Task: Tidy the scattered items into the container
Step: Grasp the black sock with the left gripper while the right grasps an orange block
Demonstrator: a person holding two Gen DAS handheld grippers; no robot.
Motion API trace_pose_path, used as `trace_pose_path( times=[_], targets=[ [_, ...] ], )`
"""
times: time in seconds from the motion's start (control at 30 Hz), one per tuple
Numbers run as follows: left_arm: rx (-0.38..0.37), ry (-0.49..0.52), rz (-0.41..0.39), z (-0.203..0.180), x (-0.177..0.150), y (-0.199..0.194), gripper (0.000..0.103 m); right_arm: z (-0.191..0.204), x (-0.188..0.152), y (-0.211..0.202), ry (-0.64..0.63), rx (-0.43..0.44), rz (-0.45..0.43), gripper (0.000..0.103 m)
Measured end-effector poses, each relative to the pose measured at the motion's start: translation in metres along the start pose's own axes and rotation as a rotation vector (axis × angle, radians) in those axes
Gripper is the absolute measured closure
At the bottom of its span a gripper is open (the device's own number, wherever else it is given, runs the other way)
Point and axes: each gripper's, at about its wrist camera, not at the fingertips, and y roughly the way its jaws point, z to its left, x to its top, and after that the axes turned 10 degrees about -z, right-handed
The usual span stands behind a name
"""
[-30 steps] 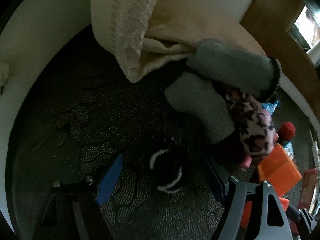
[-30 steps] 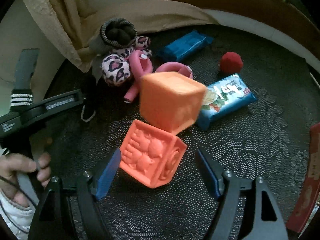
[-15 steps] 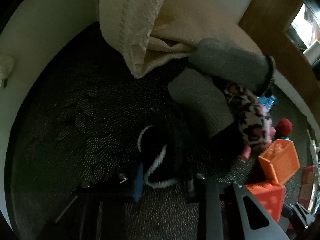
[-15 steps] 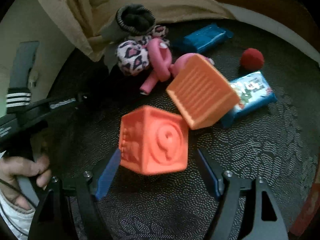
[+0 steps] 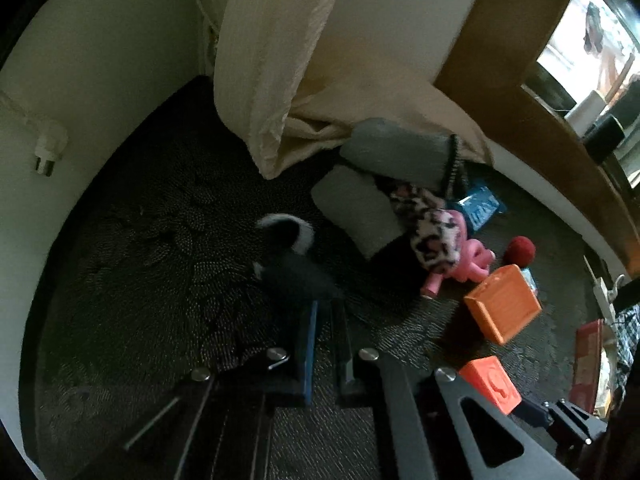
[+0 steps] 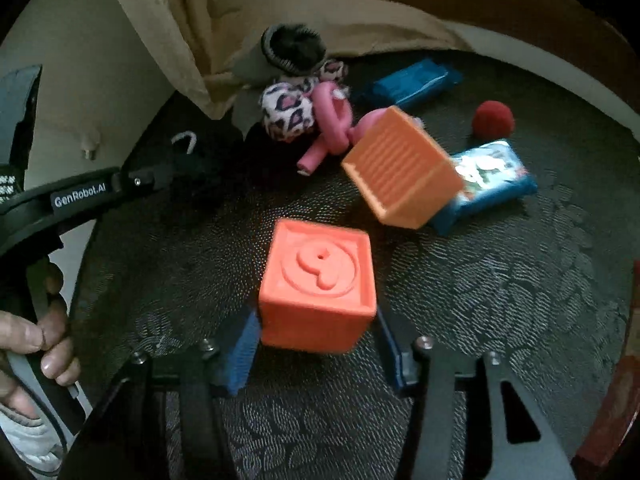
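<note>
On the dark patterned carpet [image 6: 500, 280], listed left to right:

1. Left gripper [image 5: 324, 312]: jaws pressed together, pinching the end of a black sock with white trim [image 5: 290, 256]. In the right wrist view a hand [image 6: 36, 340] grips its handle at the left edge.
2. Cream curtain [image 5: 276, 52]: hangs at the wall, hem trailing onto the carpet.
3. 2 grey socks [image 5: 360, 212]: at the curtain's hem, the upper one with a dark cuff.
4. Leopard-print soft item [image 6: 286, 114]: touching the socks and a twisted pink foam roller [image 6: 330, 124].
5. Right gripper [image 6: 316, 340]: jaws closing, blue pads against both sides of an orange embossed cube [image 6: 318, 284].
6. Second orange cube, ribbed [image 6: 400, 172]: tilted, 1 edge propped on a light blue snack packet [image 6: 492, 178].
7. Dark blue packet [image 6: 412, 80]: farther back, near the wall.
8. Red pom-pom ball [image 6: 493, 119]: just beyond the light blue packet, apart from it.
9. Red flat object [image 6: 612, 412]: at the far right edge, only partly visible; whether it is the container cannot be told.
</note>
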Motion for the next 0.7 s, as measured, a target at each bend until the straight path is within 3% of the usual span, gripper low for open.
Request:
trace_pose_path(
  times=[0.2, 0.43, 0.5, 0.53, 0.57, 0.7],
  targets=[
    [0.031, -0.003, -0.007, -0.009, -0.012, -0.009, 0.096, -0.007, -0.009, -0.021, 0.025, -0.009, -0.026, 0.049],
    [0.131, -0.039, 0.001, 0.011, -0.011, 0.005, 0.093, -0.008, -0.017, -0.027, 0.050, -0.022, -0.037, 0.049],
    [0.148, -0.050, 0.001, 0.015, -0.008, 0.012, 0.067, -0.010, -0.021, -0.027, 0.056, -0.026, -0.034, 0.049],
    [0.159, -0.058, -0.007, 0.017, -0.006, 0.015, 0.035, -0.010, -0.021, -0.026, 0.057, -0.029, -0.029, 0.049],
    [0.171, -0.066, -0.016, 0.020, -0.005, 0.017, 0.016, -0.010, -0.021, -0.023, 0.059, -0.033, -0.025, 0.049],
    [0.122, -0.127, -0.027, 0.025, 0.005, 0.030, 0.015, -0.012, -0.020, -0.015, 0.070, -0.052, -0.009, 0.049]
  ],
)
